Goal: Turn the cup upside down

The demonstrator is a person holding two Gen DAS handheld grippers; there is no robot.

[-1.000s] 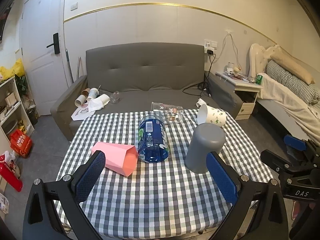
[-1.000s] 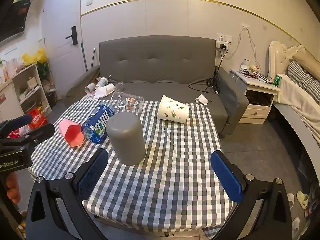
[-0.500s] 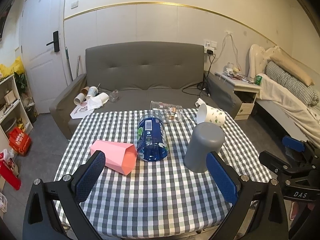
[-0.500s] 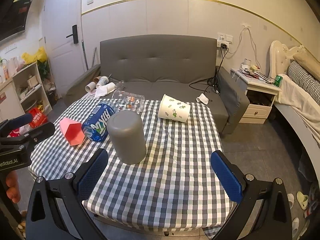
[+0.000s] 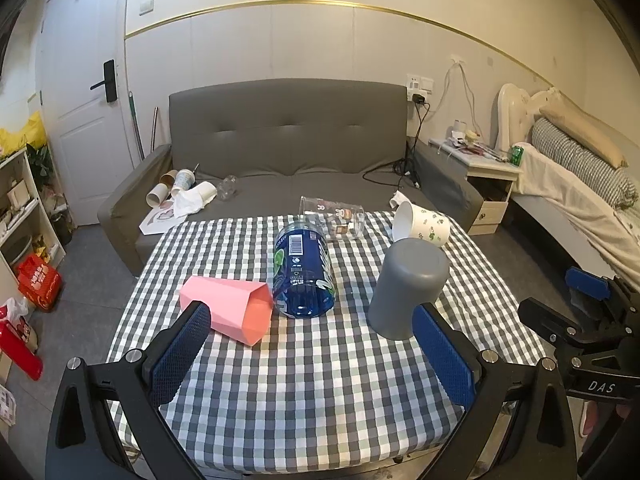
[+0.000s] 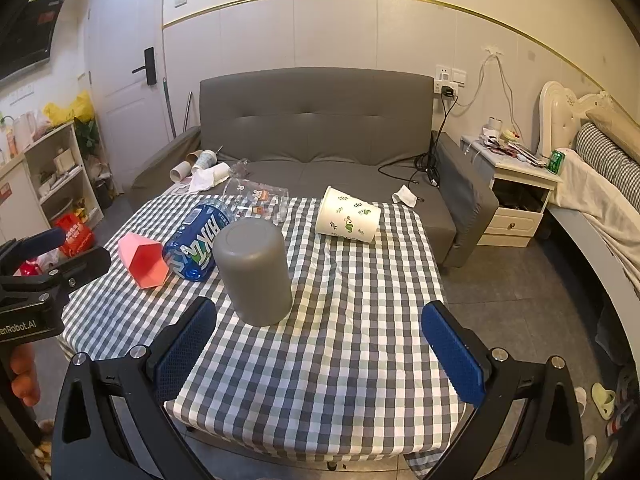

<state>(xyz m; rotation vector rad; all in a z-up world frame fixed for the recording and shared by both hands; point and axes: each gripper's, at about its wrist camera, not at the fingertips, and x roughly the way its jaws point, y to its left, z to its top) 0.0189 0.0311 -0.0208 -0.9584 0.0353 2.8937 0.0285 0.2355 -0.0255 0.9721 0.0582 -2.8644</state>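
Grey and already mouth-down, the grey cup point(image 5: 408, 286) stands on the checked tabletop point(image 5: 320, 380) in the left wrist view, its flat base on top. So judge that one done and choose your next from those lying on their sides: the pink cup point(image 5: 230, 308), the blue cup point(image 5: 305, 272), the clear cup point(image 5: 332, 218) and the paper cup point(image 5: 420, 226). Your left gripper point(image 5: 312, 354) hangs over the near edge with its fingers point(image 5: 180, 354) spread wide and nothing between them. The pink cup lies nearest them, touching the blue cup, so come in from its free side and close across the walls, not the rim.

In the right wrist view, your right gripper point(image 6: 320, 350) is also wide and empty, with the grey cup just ahead of the left finger. The paper cup point(image 6: 347, 221) lies well apart, mouth toward the sofa point(image 6: 320, 120). Grip it lightly at mid-body, since paper likely crushes, then roll your wrist and set the rim flat.
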